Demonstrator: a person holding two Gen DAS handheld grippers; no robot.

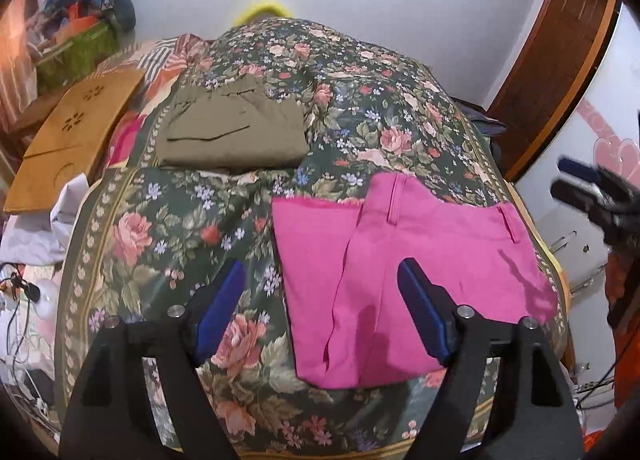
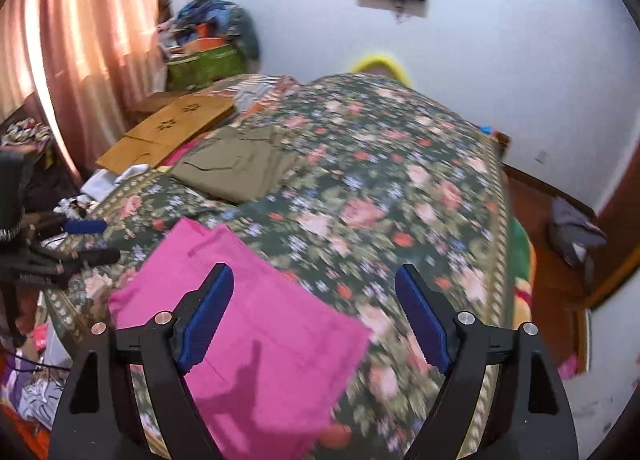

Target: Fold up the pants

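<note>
Folded pink pants lie flat on the floral bedspread, waistband away from me; they also show in the right wrist view. My left gripper is open and empty, held above the pants' left edge. My right gripper is open and empty above the pants' right side; it shows at the right edge of the left wrist view. Folded olive pants lie further back on the bed, seen too in the right wrist view.
A brown cardboard sheet lies at the bed's left edge. A green box with a heap of clothes stands by the curtain. A wooden door is at the right. Cables and clutter sit left of the bed.
</note>
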